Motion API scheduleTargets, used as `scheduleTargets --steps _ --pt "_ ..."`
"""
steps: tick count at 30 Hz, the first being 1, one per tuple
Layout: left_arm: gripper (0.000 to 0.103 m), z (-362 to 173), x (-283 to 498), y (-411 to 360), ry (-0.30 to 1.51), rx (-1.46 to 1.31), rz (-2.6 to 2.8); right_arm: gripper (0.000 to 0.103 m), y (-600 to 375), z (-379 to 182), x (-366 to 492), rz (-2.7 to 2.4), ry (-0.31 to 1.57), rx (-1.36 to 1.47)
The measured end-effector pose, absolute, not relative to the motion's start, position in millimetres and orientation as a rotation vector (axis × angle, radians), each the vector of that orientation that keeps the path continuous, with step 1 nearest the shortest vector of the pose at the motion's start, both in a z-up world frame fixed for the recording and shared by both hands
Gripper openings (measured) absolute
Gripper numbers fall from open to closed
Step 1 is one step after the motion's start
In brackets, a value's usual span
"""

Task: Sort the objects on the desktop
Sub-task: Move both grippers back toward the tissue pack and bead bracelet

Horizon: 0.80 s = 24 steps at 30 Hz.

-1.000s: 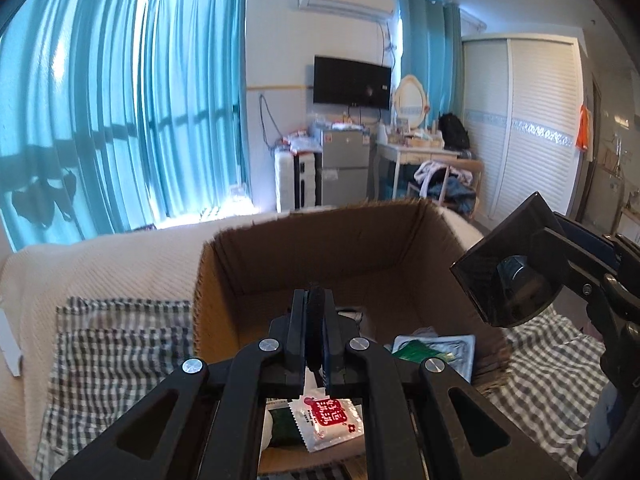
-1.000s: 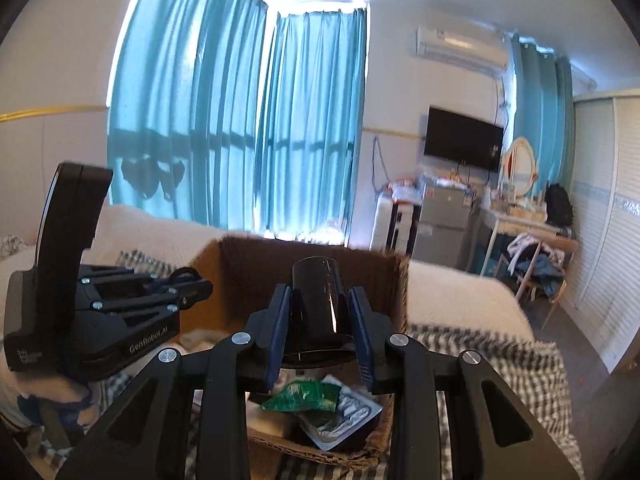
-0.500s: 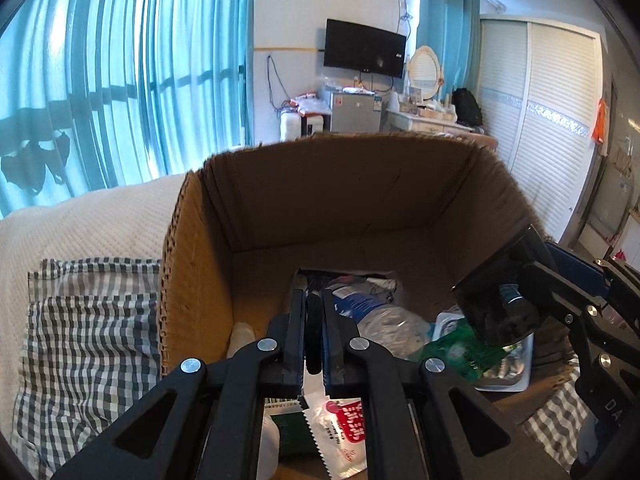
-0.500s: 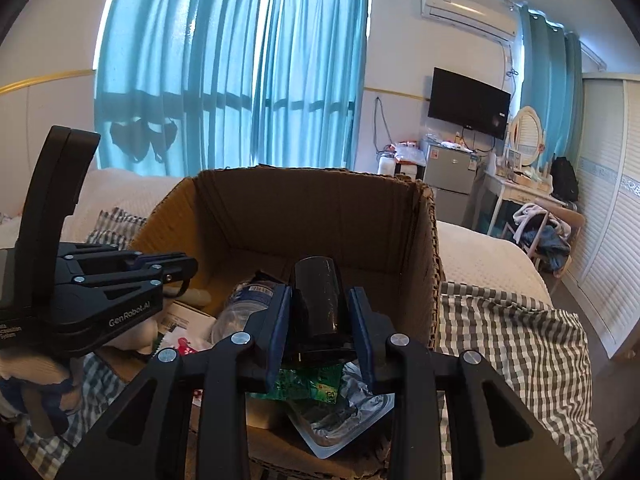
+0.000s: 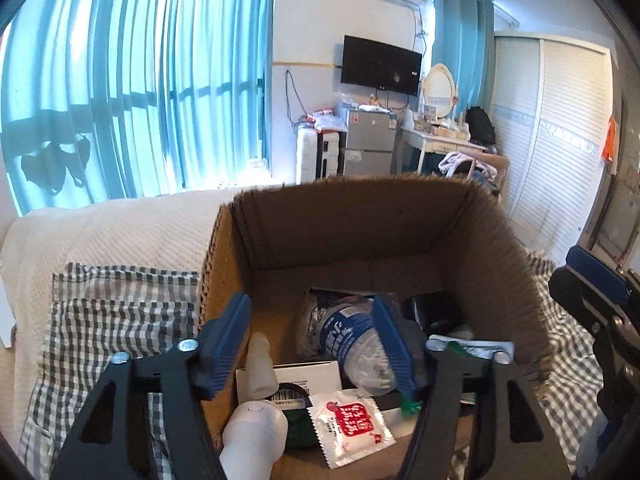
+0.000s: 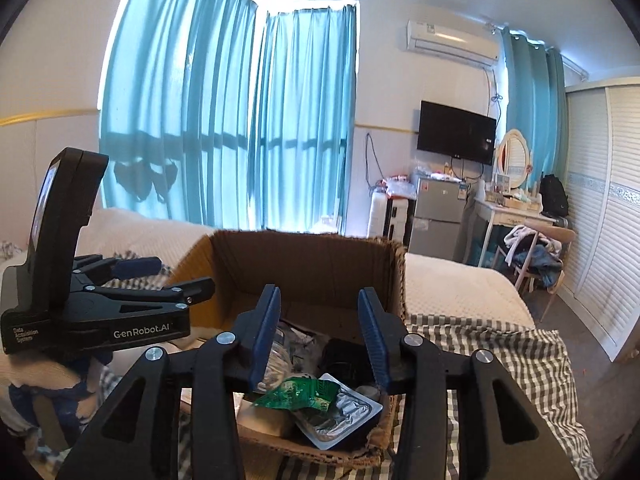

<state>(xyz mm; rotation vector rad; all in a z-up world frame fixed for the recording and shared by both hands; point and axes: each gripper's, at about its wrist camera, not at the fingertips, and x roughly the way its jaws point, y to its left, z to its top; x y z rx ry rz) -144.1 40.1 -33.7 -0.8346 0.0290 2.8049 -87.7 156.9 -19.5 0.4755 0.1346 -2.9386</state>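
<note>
Both grippers tilt down over box (image 5: 360,232) on bed. Left gripper (image 5: 316,336) fingers opening, empty; right gripper (image 6: 318,332) fingers opening, empty. Bottle (image 5: 352,344), sachet (image 5: 350,426), green packet (image 6: 304,394) lie inside.

We see a rough brown corrugated cardboard box (image 5: 360,236), a glossy white-and-red plastic sachet (image 5: 350,426), and matt grey-and-white checked cloth (image 5: 108,320).

A cream-covered bed (image 5: 120,232) carries a grey checked cloth (image 5: 104,312). The cardboard box (image 5: 360,220) stands on that cloth.
</note>
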Motion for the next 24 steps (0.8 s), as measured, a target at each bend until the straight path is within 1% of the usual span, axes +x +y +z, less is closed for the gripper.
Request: scheduleTargets --steps 2,4,6,8,9,10,11,12,14,15,16,17,21,24 --pt "0.085 -21.1 -136.6 40.2 0.027 -0.801 2.821 0.047 157.8 -10.3 -77.9 -2.938 0.123 0.452" --pt "0.090 -9.3 -131.2 39.2 0.023 -0.767 2.836 0.049 158.7 -0.3 -65.7 -2.939 0.112 0.426" --pt "0.092 3.6 -121.3 37.4 0.022 -0.733 2.847 0.052 158.3 7.8 -58.2 -2.934 0.107 0.413" --pt "0.099 12.2 -115.1 35.6 0.022 -0.708 2.859 0.053 157.6 16.2 -47.0 -2.928 0.106 0.395" --pt "0.101 18.8 -108.6 33.6 0.017 -0.682 2.873 0.053 156.9 21.1 -39.5 -2.927 0.109 0.379" --pt "0.103 21.7 -106.0 33.0 0.011 -0.670 2.880 0.056 156.5 23.8 -35.4 -2.925 0.111 0.370" --pt "0.103 26.1 -102.6 30.6 0.000 -0.655 2.888 0.061 155.7 28.1 -29.0 -2.924 0.110 0.356" --pt "0.103 31.3 -98.5 27.9 -0.018 -0.647 2.896 0.064 155.4 30.9 -25.4 -2.923 0.107 0.344" --pt "0.103 37.0 -96.1 24.2 -0.032 -0.657 2.898 0.076 155.5 38.0 -12.4 -2.920 0.088 0.305" --pt "0.103 41.2 -93.8 21.4 -0.039 -0.663 2.900 0.080 155.4 40.3 -8.4 -2.918 0.083 0.296" --pt "0.103 44.6 -90.9 18.6 -0.048 -0.663 2.903 0.090 155.1 43.1 -1.6 -2.915 0.079 0.287" --pt "0.103 48.5 -87.5 15.1 -0.062 -0.660 2.909 0.096 155.1 44.3 2.9 -2.914 0.080 0.282" --pt "0.103 62.5 -71.7 -0.9 -0.128 -0.646 2.929 0.096 155.1 46.5 25.2 -2.909 0.113 0.287" --pt "0.103 69.3 -59.2 -9.3 -0.130 -0.654 2.925 0.098 156.4 43.0 40.2 -2.893 0.101 0.312"
